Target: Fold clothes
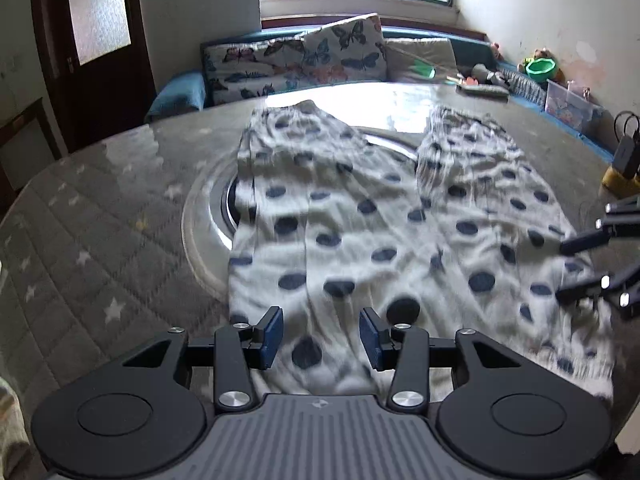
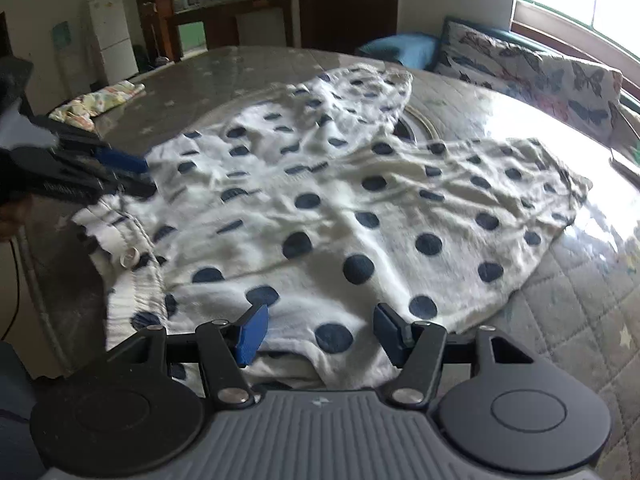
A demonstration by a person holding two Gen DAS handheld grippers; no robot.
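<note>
Polka-dot trousers (image 1: pixel 400 216) spread flat mid-table (image 1: pixel 100 220), waistband at my near edge. Left gripper (image 1: pixel 320 338) and right gripper (image 2: pixel 318 334) both gape wide over the cloth, holding nothing.

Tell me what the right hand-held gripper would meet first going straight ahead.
Probably the white polka-dot fabric trousers: the open right hand-held gripper hangs over their near edge, so it would likely brush the cloth; depth is unclear.

Both wrist views look low and close across the same polka-dot garment (image 1: pixel 360 220).
</note>
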